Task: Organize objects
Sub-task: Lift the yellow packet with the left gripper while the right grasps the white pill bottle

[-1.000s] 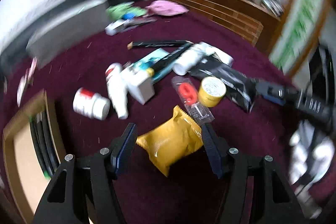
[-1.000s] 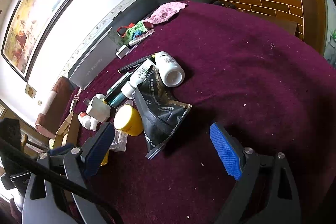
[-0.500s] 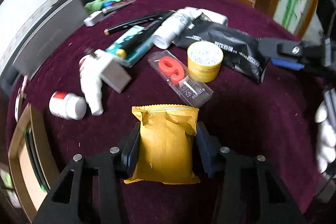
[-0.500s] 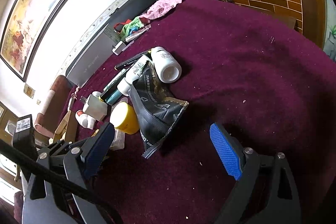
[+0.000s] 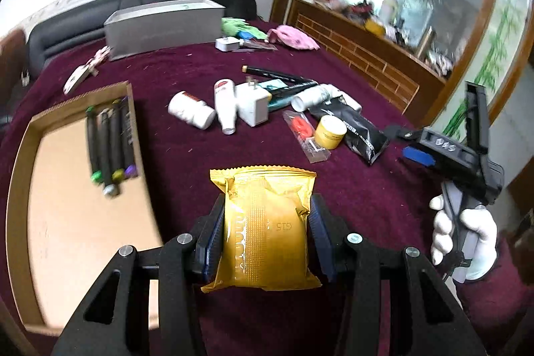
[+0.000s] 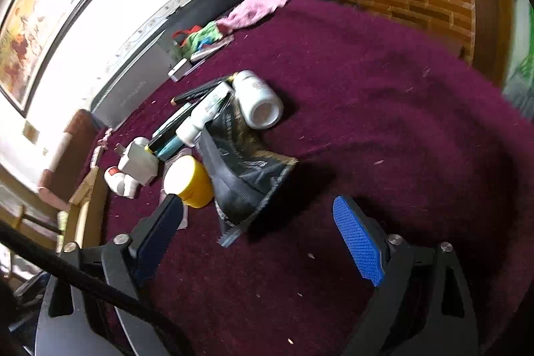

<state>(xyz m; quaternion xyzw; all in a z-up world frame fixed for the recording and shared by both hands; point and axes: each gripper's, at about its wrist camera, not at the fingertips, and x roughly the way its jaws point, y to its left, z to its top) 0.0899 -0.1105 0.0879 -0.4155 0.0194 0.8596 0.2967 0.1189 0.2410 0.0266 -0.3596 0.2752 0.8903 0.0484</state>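
Observation:
My left gripper (image 5: 267,236) is shut on a gold foil packet (image 5: 265,229) and holds it above the maroon cloth, right of a cardboard tray (image 5: 20,162) that holds several dark pens (image 5: 110,142). A pile lies beyond: white bottles (image 5: 192,114), a white charger block (image 5: 252,104), a yellow-lidded jar (image 5: 330,132), a black pouch (image 5: 358,130), a red item in a clear pack (image 5: 302,130). My right gripper (image 6: 258,239) is open and empty, just in front of the black pouch (image 6: 247,172) and yellow jar (image 6: 190,179).
A grey box (image 5: 160,25), a pink cloth (image 5: 293,35) and a green cloth (image 5: 237,27) lie at the far side of the table. A wooden brick-pattern counter (image 5: 367,55) stands to the right. The right gripper, in a white-gloved hand (image 5: 464,236), shows at the right.
My left gripper closed on the gold packet, lifted it and swung left, bringing the cardboard tray into view. My right gripper stayed open and barely shifted.

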